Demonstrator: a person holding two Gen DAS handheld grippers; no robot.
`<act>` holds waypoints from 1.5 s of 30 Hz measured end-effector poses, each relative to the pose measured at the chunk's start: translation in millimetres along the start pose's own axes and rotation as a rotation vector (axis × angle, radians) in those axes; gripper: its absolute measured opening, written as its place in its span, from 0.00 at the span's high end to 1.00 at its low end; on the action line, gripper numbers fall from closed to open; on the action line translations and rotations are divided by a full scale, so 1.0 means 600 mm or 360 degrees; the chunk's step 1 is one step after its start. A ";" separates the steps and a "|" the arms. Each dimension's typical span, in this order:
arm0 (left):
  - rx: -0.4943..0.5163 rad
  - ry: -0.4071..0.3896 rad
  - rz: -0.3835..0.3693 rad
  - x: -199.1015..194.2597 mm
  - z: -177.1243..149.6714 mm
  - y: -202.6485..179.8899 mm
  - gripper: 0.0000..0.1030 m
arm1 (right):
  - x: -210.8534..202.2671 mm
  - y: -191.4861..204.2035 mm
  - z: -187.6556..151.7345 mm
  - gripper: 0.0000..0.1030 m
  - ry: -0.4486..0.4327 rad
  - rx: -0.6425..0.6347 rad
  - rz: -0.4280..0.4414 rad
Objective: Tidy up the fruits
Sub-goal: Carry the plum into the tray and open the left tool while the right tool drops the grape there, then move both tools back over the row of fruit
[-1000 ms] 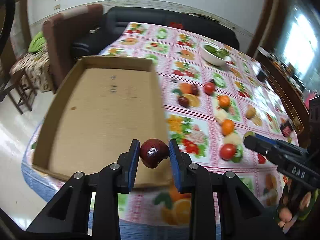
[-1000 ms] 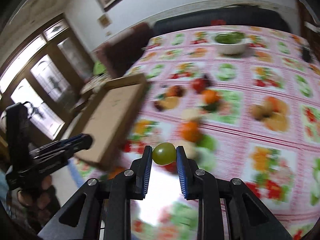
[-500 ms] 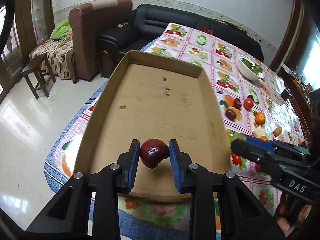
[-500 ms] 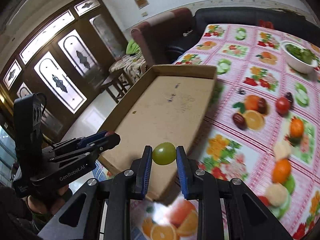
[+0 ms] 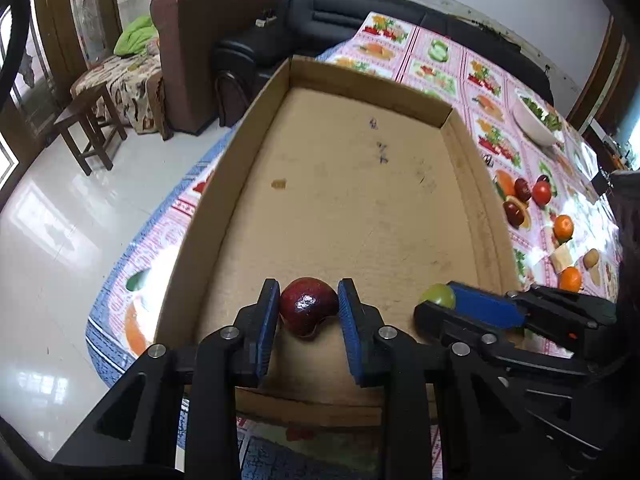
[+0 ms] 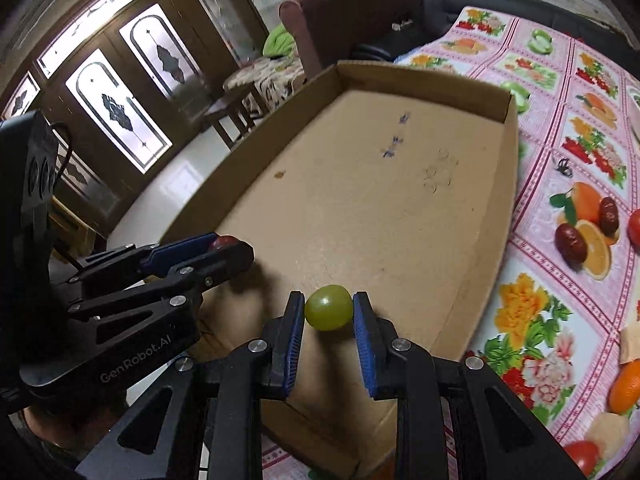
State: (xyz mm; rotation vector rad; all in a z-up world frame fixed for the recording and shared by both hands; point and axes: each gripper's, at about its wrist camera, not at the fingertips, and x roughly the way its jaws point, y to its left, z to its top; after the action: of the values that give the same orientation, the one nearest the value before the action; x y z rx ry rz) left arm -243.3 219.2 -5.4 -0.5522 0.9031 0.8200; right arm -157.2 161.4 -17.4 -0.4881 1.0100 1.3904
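placement was the step in hand: the left hand-held gripper clenched a dark red fruit and the right hand-held gripper a green grape, both over the near end of the one cardboard box, otherwise bare. next, each likely needed lowering and a gentle release. beyond the right one, on the bench, two red dates lay.

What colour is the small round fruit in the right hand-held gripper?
Light green, clearest in the right wrist view.
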 end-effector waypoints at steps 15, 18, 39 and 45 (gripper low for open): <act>-0.0047 -0.0054 -0.0045 -0.034 0.002 -0.001 0.57 | -0.033 -0.020 -0.005 0.62 -0.0062 0.0046 0.0026; -0.0038 -0.0062 -0.0036 -0.040 0.003 -0.008 0.57 | -0.048 -0.024 -0.009 0.62 -0.0086 0.0054 0.0029; 0.0047 -0.0129 -0.0005 -0.082 -0.003 -0.060 0.57 | -0.181 -0.110 -0.093 0.61 -0.0283 0.0317 0.0009; 0.0086 -0.0127 -0.0027 -0.086 -0.007 -0.085 0.57 | -0.216 -0.162 -0.129 0.60 -0.0326 0.0449 -0.0058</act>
State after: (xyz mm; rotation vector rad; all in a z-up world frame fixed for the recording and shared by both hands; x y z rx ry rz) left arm -222.7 166.9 40.9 -0.4765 0.8437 0.7947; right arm -72.0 8.6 21.4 -0.1507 1.0036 1.2142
